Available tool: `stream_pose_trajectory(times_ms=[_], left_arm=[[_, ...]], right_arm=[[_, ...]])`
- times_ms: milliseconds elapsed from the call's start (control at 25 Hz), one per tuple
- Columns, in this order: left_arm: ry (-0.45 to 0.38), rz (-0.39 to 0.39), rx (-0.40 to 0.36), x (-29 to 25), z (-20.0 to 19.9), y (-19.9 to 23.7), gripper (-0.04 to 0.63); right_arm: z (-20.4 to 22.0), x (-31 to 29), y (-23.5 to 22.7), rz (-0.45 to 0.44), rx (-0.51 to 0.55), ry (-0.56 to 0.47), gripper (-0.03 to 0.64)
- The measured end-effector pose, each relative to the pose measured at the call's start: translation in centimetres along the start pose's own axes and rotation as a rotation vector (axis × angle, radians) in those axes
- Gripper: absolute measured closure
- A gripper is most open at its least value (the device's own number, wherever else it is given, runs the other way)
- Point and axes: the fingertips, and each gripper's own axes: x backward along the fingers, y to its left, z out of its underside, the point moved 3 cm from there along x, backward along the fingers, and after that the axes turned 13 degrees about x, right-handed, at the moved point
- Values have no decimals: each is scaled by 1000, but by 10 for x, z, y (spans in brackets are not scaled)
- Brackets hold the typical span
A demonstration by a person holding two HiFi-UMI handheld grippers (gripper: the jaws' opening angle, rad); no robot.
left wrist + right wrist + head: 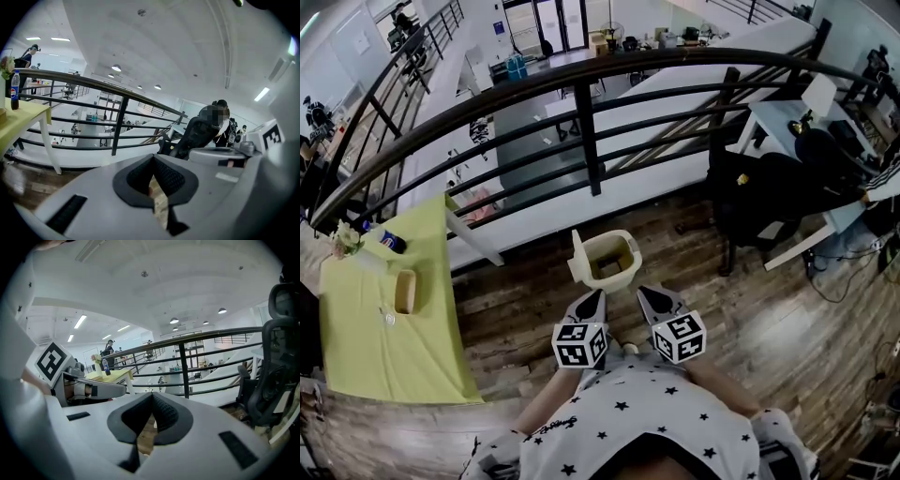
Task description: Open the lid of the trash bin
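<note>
Trash bin on the wooden floor near the railing, lid upright at its left rim. Left gripper and right gripper just before it, side by side, jaws pressed together on nothing.

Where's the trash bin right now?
Head view, centre: the bin stands on the wood floor just ahead of the left gripper and right gripper, short of the railing.

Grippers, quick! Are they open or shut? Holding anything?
Left gripper: shut, holding nothing.
Right gripper: shut, holding nothing.
</note>
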Motion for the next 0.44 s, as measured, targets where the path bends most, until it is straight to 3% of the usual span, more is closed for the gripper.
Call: stream_pose_trajectory(times_ms=[440], left_arm=[[0, 3, -4, -4, -5, -1, 592]], right_arm=[[-2, -4, -5, 6, -9, -7, 624]])
